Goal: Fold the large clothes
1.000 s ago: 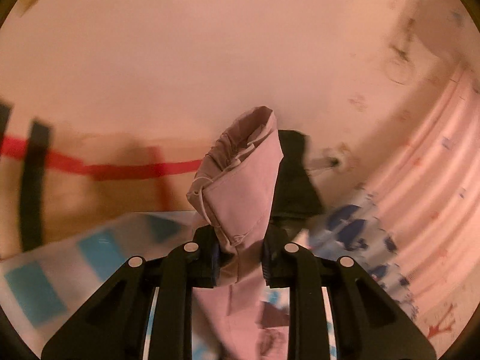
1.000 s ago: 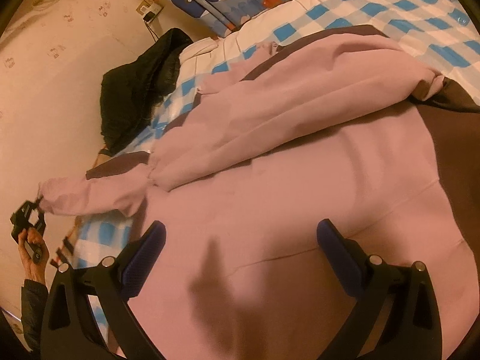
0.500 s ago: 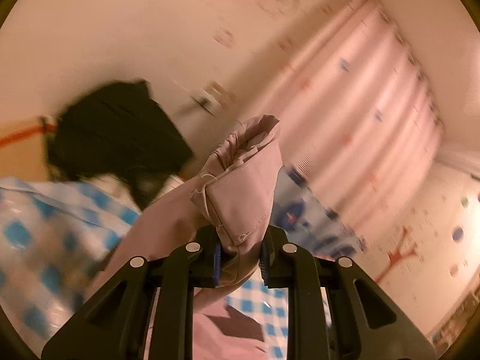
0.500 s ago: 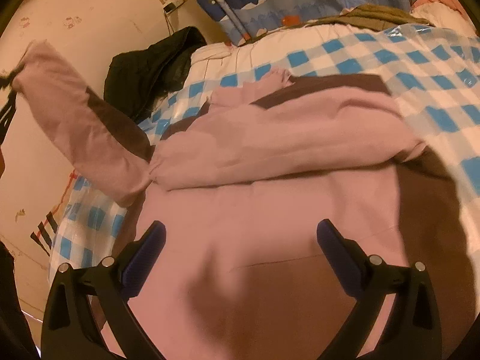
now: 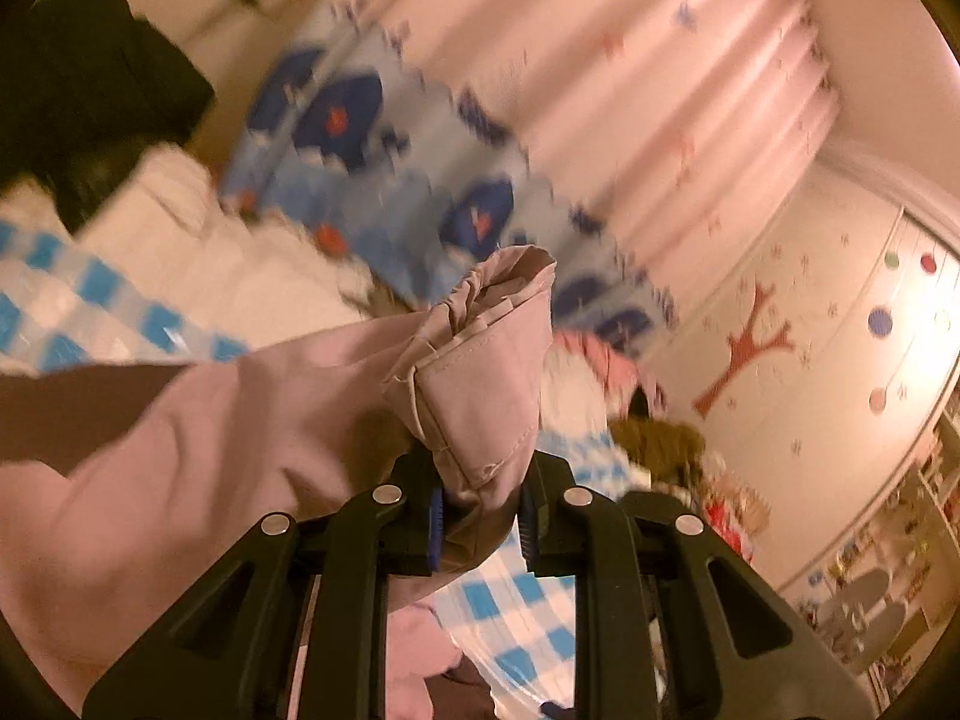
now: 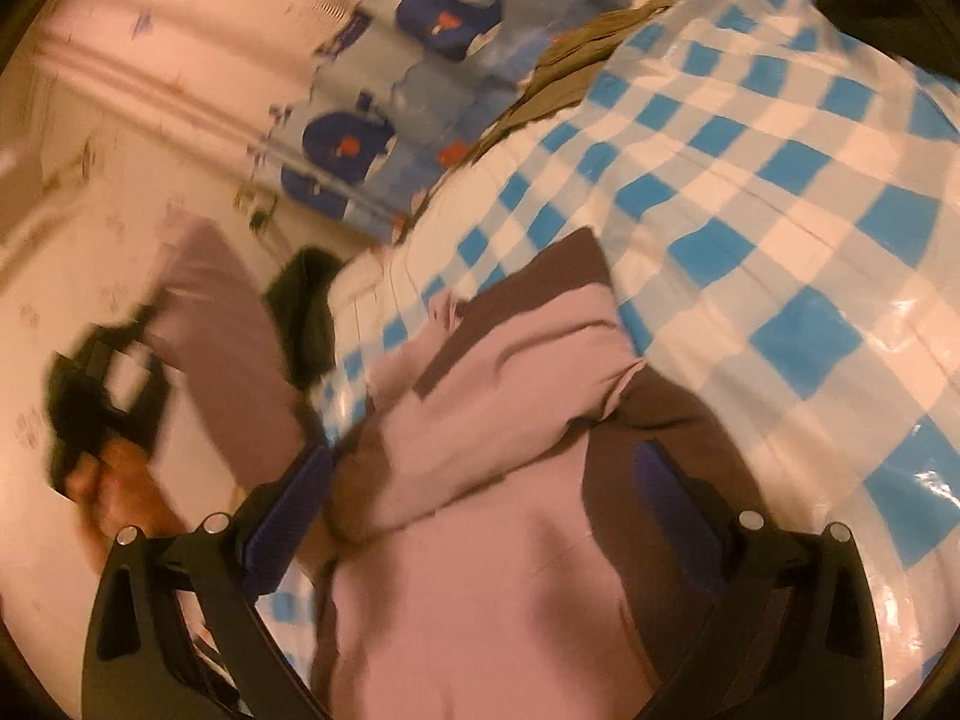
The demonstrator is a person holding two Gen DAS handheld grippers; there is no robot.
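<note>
A large pink garment with dark brown panels (image 6: pixel 480 540) lies on the blue-and-white checked bed cover (image 6: pixel 780 240). My left gripper (image 5: pixel 480 531) is shut on the cuff of its pink sleeve (image 5: pixel 486 384), lifted above the bed; the garment body (image 5: pixel 180 480) trails down to the left. In the right wrist view the left gripper (image 6: pixel 102 390) holds the raised sleeve (image 6: pixel 222 348) at the left. My right gripper (image 6: pixel 480 516) is open, its fingers (image 6: pixel 288 510) spread over the garment body, holding nothing.
A black jacket (image 5: pixel 78 108) lies at the head of the bed by the wall. A whale-print cloth (image 6: pixel 390 114) and pink curtain (image 5: pixel 660 90) hang behind. An olive garment (image 6: pixel 570 66) lies at the bed's far edge. Shelves and clutter (image 5: pixel 870 588) stand at right.
My left gripper has swung the sleeve up and across towards the garment body, its view sweeping from the wall to the curtain. My right gripper has shifted and tilted over the garment, staying open.
</note>
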